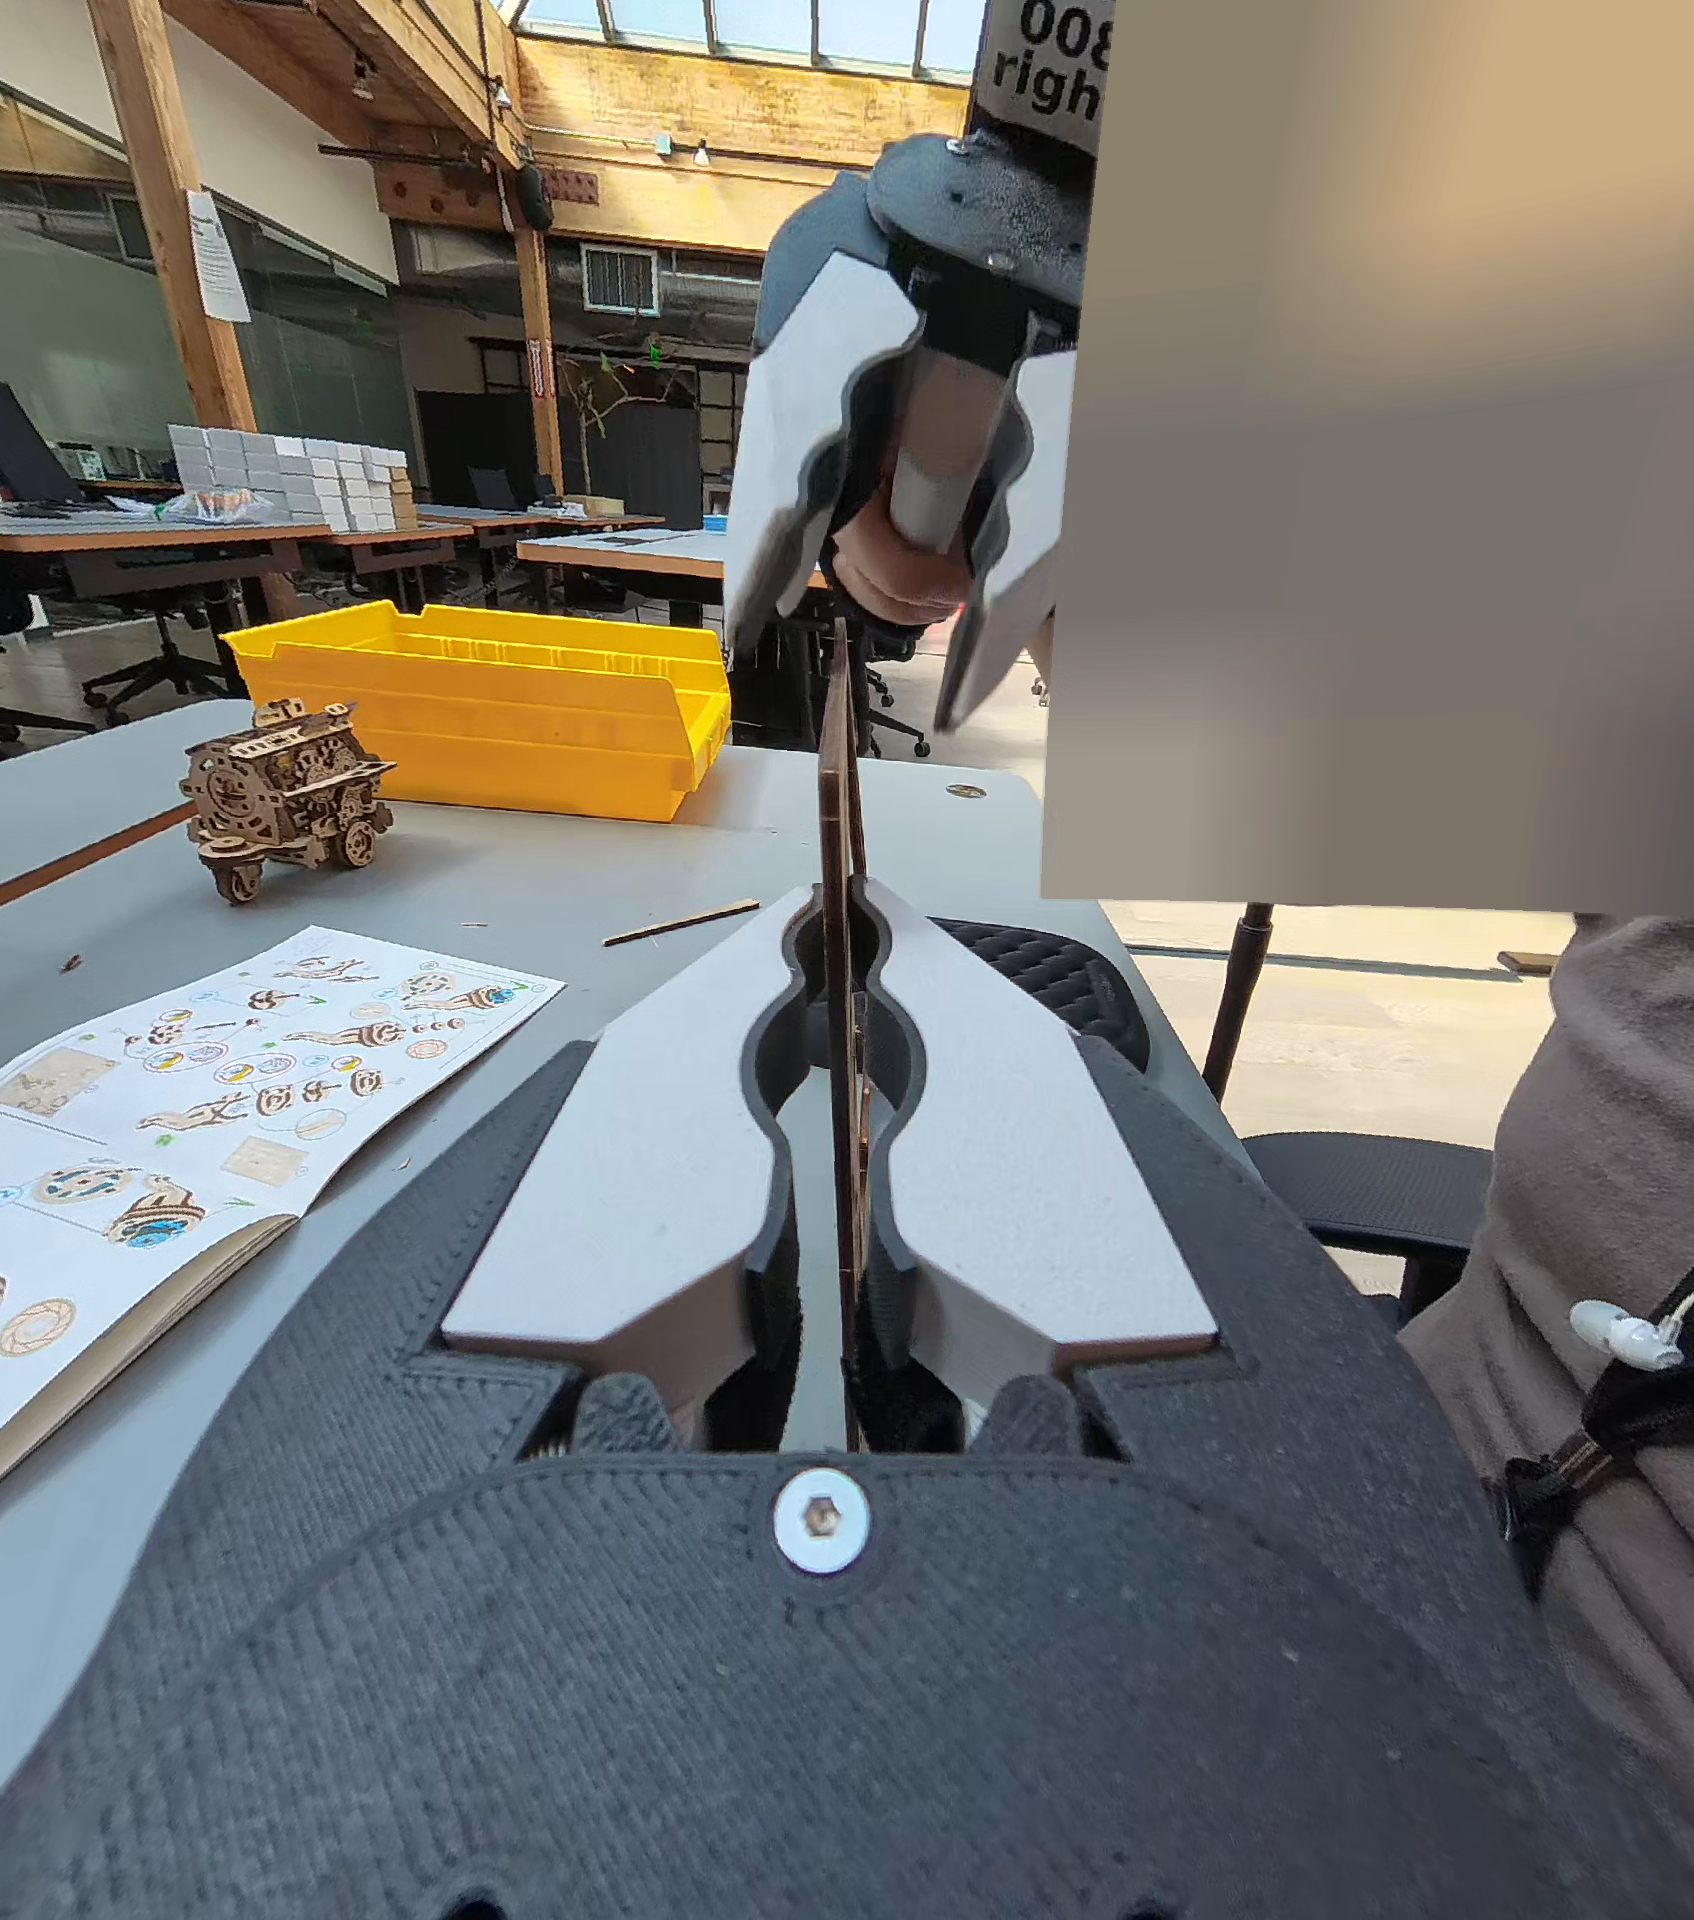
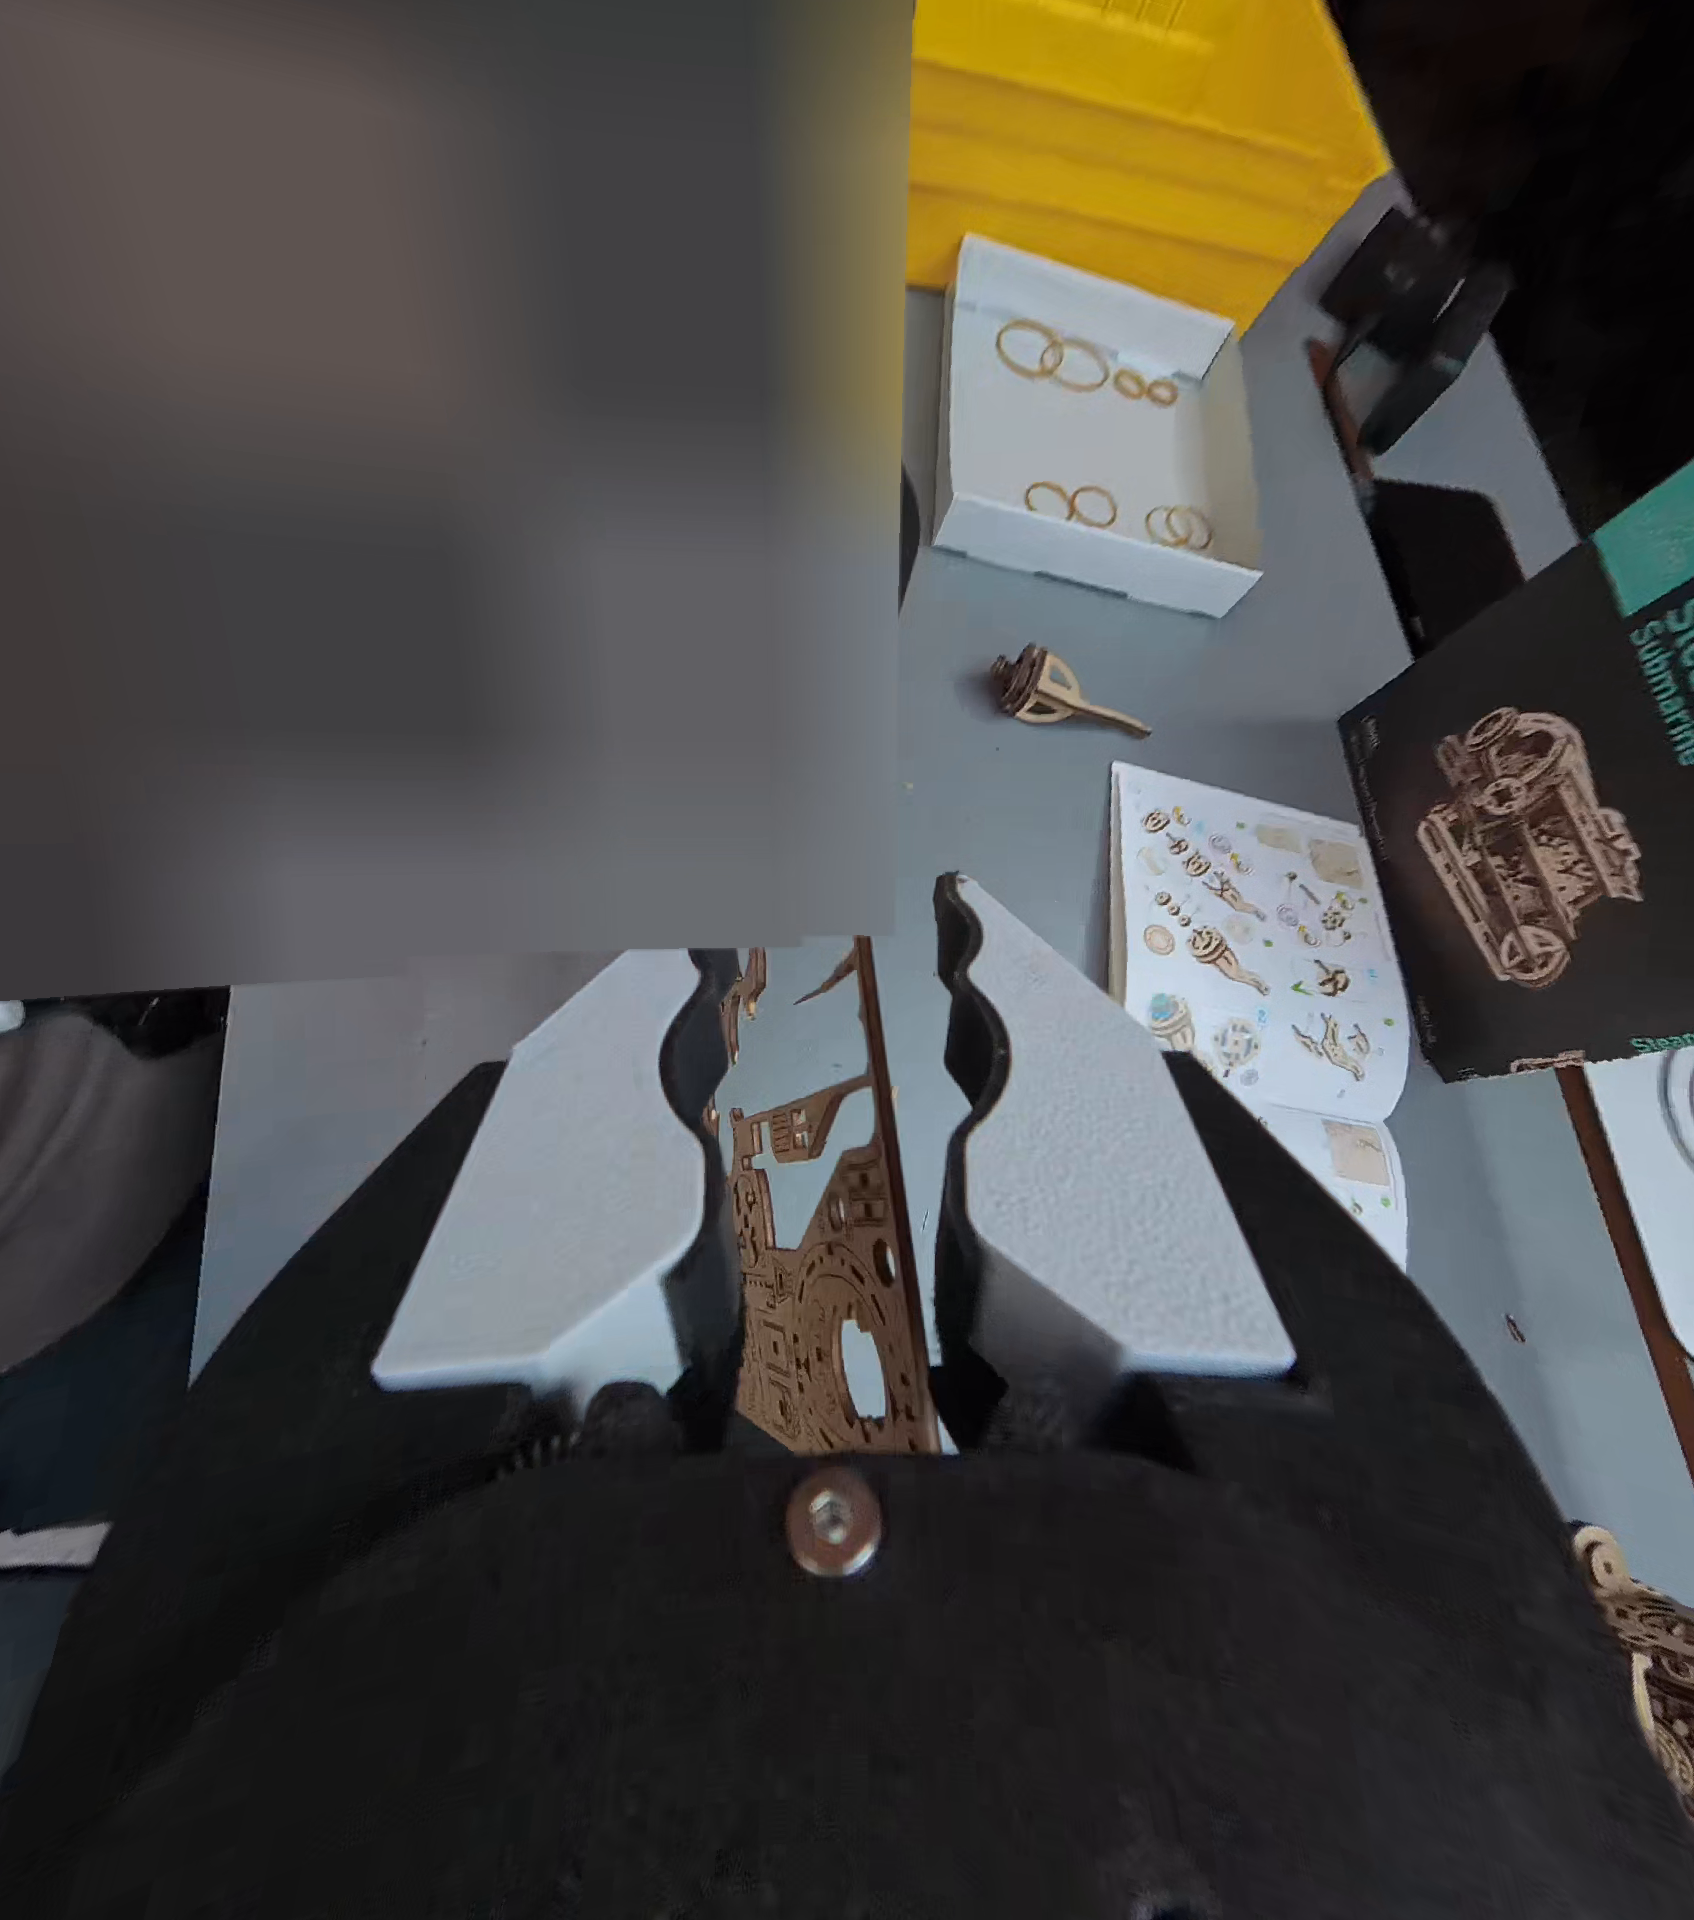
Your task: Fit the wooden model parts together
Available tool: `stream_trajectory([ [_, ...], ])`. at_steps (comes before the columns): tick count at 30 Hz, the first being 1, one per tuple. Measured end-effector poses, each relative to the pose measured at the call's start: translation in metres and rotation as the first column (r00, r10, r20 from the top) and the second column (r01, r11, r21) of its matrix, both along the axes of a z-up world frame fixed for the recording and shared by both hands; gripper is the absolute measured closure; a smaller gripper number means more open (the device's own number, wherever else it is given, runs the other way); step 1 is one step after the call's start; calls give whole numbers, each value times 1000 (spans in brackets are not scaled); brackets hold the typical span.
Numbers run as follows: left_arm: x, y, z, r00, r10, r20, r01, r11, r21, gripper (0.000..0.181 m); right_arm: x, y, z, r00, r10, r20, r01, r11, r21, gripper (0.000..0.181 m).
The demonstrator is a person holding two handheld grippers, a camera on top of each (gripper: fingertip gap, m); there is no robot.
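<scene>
My left gripper [image 1: 835,899] is shut on a thin laser-cut wooden sheet [image 1: 838,1091], seen edge-on and held upright above the grey table [image 1: 510,883]. My right gripper [image 1: 848,675] comes down from above, open, with a finger on each side of the sheet's top edge. In the right wrist view the right gripper [image 2: 827,935] is open. The cut-out sheet [image 2: 822,1299] stands between its fingers, closer to the left one. I cannot tell whether it touches either finger.
An assembled wooden model [image 1: 287,795], open instruction booklet [image 1: 147,1122], loose wooden strip [image 1: 682,922] and yellow bin [image 1: 510,707] are on the table. The right wrist view shows a white box of wooden rings [image 2: 1092,436], a small sub-assembly [image 2: 1051,696] and the kit box [image 2: 1591,810]. My left and right fingertips are right by each other.
</scene>
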State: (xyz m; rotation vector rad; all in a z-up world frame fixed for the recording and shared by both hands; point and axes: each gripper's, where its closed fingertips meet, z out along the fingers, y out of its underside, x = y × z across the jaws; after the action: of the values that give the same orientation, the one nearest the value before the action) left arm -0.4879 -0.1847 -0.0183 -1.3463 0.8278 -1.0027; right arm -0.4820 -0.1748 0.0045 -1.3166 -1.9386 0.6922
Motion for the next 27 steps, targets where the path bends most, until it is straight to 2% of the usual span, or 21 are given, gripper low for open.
stream_trajectory([
  [3, -1, 2, 0, 1000, 18, -5, -18, 1000, 11, 180, -6, -2, -21, 990, 2, 144, -3, 1000, 7, 155],
  [10, 0, 0, 0, 999, 24, -21, -23, 999, 33, 180, -12, -2, -19, 980, -9, 197, 13, 1000, -17, 173],
  [19, -1, 3, 0, 999, 52, -18, -51, 997, 51, 179, -12, 1, -20, 973, -30, 228, 36, 999, -22, 172],
  [22, 5, 3, 3, 999, 41, -7, -40, 998, 54, 171, -11, -2, -20, 972, -17, 233, 27, 999, -40, 174],
  [24, 8, 5, 4, 998, 53, -18, -52, 996, 70, 180, -9, -2, -20, 972, -15, 234, 24, 999, -39, 174],
  [27, 10, 5, 4, 998, 59, -30, -56, 996, 69, 181, -8, -1, -20, 974, -11, 227, 22, 999, -45, 174],
])
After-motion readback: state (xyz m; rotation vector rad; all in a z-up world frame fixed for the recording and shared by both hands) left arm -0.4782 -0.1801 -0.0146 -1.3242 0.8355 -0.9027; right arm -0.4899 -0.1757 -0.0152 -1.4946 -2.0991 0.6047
